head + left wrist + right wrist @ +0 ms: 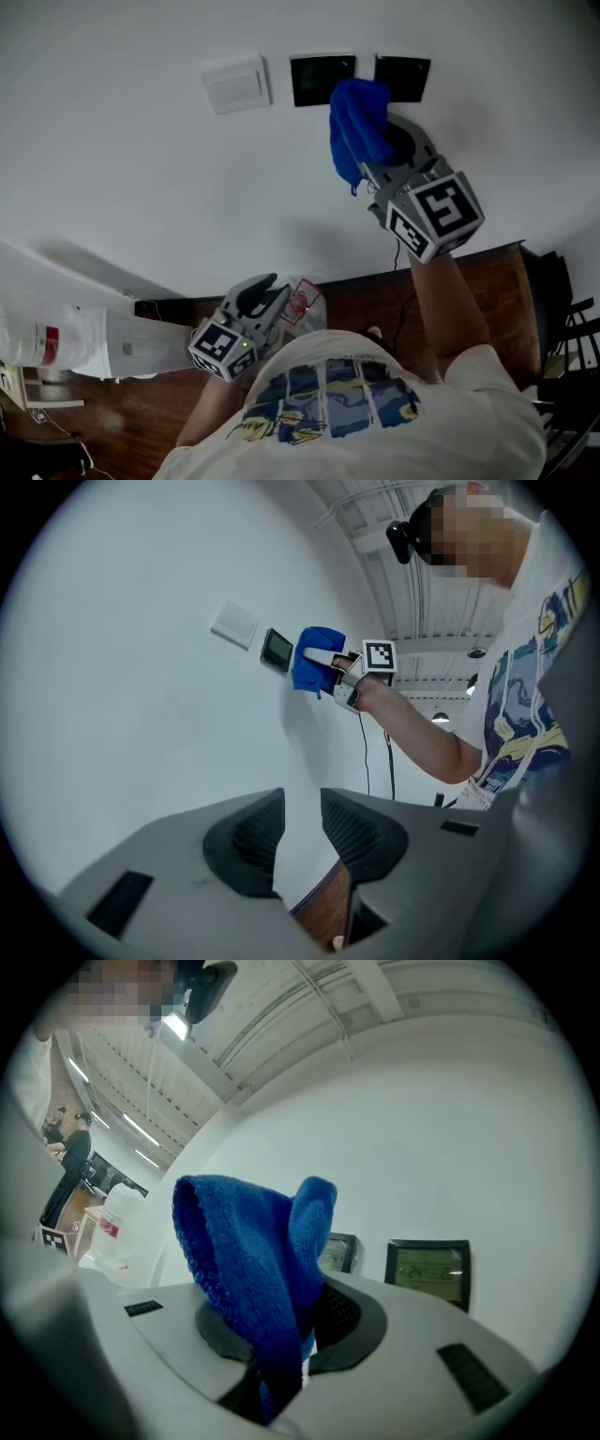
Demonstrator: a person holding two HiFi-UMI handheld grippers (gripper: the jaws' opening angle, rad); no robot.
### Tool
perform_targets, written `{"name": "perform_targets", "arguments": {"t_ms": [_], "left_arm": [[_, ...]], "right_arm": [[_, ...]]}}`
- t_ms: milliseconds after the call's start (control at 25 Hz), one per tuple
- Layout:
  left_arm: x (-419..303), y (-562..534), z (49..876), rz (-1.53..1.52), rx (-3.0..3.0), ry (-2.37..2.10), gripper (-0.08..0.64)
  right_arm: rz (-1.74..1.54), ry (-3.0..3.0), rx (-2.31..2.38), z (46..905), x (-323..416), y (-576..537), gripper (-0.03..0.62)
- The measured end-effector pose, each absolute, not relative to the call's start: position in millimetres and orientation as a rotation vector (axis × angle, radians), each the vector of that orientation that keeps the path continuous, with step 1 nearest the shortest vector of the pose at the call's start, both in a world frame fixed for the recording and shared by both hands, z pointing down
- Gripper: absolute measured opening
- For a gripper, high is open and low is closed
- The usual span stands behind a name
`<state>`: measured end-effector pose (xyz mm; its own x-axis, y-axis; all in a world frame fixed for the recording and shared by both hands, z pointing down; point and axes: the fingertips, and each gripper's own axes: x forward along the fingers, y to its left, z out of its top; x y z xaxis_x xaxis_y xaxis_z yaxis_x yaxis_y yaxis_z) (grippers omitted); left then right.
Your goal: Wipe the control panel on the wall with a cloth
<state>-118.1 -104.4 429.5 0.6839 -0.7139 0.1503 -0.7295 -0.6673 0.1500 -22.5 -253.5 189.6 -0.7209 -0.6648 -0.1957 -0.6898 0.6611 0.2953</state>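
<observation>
Right gripper (382, 167) is up at the white wall (141, 187), its jaws clamped on a blue cloth (357, 129). The right gripper view shows it plainly: the terry cloth (246, 1260) is pinched between the two dark pads and stands up in a folded bunch above them.

And where's the target? Two dark control panels sit side by side on the wall, the left control panel (322, 79) and the right control panel (402, 77). The cloth's top rises into the gap between them and overlaps the left one's lower right corner. From the gripper's own camera, the right control panel (429, 1272) shows a lit greenish display, while the left control panel (341, 1252) peeks out from behind the cloth's edge. In the left gripper view the cloth (314, 658) looks pressed to the wall just beside a panel, though real contact cannot be confirmed. A white switch plate (236, 84) sits further left, well clear of the cloth.

Down low, the left gripper (269, 292) hangs near the person's chest. Its jaws stand a narrow gap apart with nothing between them, just wall and brown wooden floor (469, 281) beyond.

A white plastic bottle with a red label (47, 342) is at the lower left.
</observation>
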Motion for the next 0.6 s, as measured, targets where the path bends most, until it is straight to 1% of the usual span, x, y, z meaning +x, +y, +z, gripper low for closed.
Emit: {"name": "perform_targets", "arguments": {"t_ms": [240,600], "left_arm": [[-130,-91,431,0.127,2.699,-1.155,0.097],[-141,-87,433,0.119,2.693,-1.154,0.097]], "right_arm": [[0.542,2.786,-1.15,184,-59,-269,0.091],[0.548,2.795,-1.204,185,-83,-293,0.091]]}}
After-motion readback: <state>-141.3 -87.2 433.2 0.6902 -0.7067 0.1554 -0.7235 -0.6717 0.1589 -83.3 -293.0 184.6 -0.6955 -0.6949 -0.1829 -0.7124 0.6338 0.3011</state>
